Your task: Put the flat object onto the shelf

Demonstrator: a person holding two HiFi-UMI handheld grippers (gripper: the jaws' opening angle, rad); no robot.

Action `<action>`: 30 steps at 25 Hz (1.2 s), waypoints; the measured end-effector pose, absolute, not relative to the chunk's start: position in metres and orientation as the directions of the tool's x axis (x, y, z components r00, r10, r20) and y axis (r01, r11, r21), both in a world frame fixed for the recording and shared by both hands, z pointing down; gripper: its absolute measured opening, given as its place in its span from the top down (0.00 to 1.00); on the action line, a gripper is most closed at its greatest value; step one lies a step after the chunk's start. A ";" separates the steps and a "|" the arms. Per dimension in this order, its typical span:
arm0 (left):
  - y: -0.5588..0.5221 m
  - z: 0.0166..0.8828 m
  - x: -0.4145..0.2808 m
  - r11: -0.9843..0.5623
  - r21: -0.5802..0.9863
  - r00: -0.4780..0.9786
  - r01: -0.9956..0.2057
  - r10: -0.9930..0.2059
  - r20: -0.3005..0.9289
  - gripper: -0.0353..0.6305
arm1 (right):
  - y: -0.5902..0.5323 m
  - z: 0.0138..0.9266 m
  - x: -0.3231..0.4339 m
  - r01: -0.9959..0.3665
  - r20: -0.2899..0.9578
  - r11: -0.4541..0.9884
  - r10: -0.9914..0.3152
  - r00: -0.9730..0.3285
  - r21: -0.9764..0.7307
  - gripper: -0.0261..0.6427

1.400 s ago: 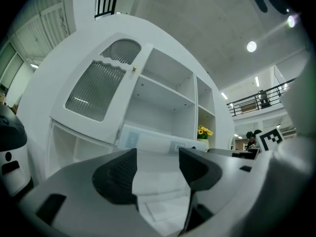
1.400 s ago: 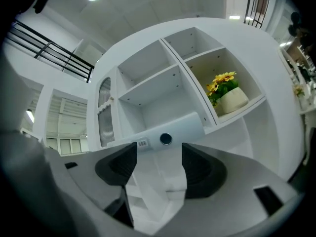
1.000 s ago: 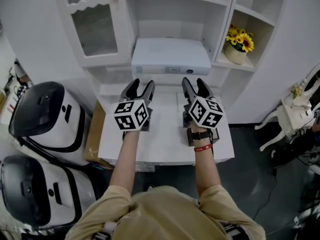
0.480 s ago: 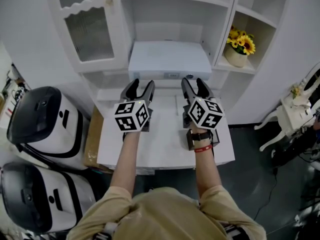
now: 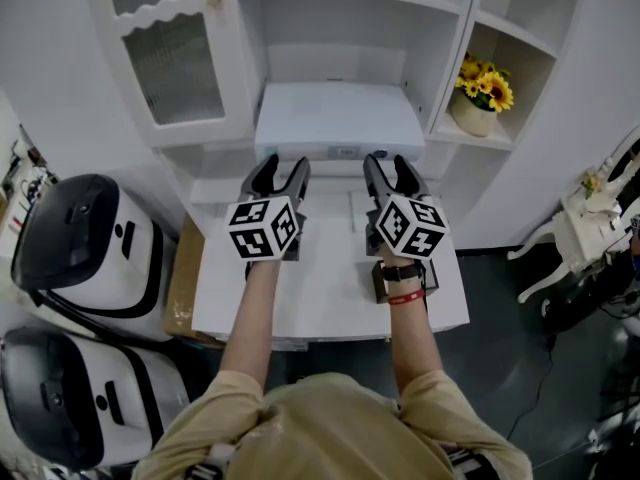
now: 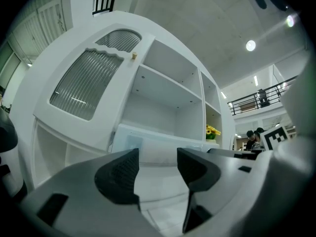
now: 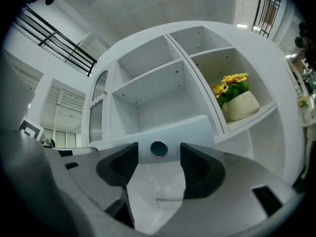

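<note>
The flat object (image 5: 340, 118) is a white slab-like box lying on the ledge of the white shelf unit (image 5: 345, 23), its front edge towards me. My left gripper (image 5: 284, 166) and right gripper (image 5: 388, 163) point level at that front edge, side by side, tips right at it; whether they touch it I cannot tell. Both stand open with nothing between the jaws. In the left gripper view the object's front face (image 6: 158, 149) shows beyond the left gripper (image 6: 158, 169). The right gripper (image 7: 159, 169) frames a round dark button (image 7: 158, 148) on that face.
A white table (image 5: 330, 293) lies under my arms. A pot of yellow flowers (image 5: 476, 96) stands in the right compartment. A ribbed glass door (image 5: 185, 53) is at upper left. Two white-and-black machines (image 5: 85, 238) and a cardboard box (image 5: 182, 278) sit left; white furniture (image 5: 590, 228) right.
Both grippers have edged forward together towards the flat object's front edge. Their jaws stand as wide as before.
</note>
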State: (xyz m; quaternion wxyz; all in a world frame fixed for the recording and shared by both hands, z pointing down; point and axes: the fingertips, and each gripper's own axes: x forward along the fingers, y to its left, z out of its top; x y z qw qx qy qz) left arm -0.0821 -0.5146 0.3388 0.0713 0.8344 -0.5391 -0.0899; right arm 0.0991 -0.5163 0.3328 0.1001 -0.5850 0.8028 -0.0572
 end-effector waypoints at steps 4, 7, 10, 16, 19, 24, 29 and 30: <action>-0.520 0.339 -0.082 -0.407 0.216 0.401 -0.887 -0.913 -0.072 0.56 | -0.521 0.333 0.099 -0.927 -0.094 0.311 -0.950 -0.297 -0.208 0.54; -0.524 0.339 -0.082 -0.405 0.215 0.399 -0.888 -0.914 -0.072 0.56 | -0.525 0.333 0.099 -0.927 -0.096 0.312 -0.950 -0.298 -0.209 0.54; -0.529 0.339 -0.082 -0.405 0.217 0.399 -0.888 -0.914 -0.072 0.56 | -0.529 0.333 0.099 -0.925 -0.097 0.315 -0.949 -0.301 -0.214 0.54; -0.539 0.338 -0.083 -0.405 0.219 0.399 -0.888 -0.914 -0.070 0.56 | -0.538 0.331 0.099 -0.925 -0.098 0.315 -0.949 -0.300 -0.214 0.54; -0.544 0.338 -0.083 -0.406 0.220 0.401 -0.887 -0.914 -0.069 0.56 | -0.543 0.330 0.099 -0.924 -0.099 0.316 -0.948 -0.301 -0.216 0.54; -0.552 0.338 -0.083 -0.407 0.218 0.403 -0.887 -0.913 -0.068 0.56 | -0.552 0.330 0.099 -0.923 -0.100 0.313 -0.949 -0.298 -0.223 0.54; -0.564 0.338 -0.084 -0.408 0.217 0.405 -0.887 -0.912 -0.059 0.56 | -0.561 0.329 0.097 -0.923 -0.094 0.312 -0.950 -0.298 -0.225 0.54; -0.566 0.338 -0.085 -0.407 0.217 0.405 -0.887 -0.913 -0.057 0.56 | -0.564 0.329 0.097 -0.923 -0.093 0.311 -0.950 -0.298 -0.225 0.54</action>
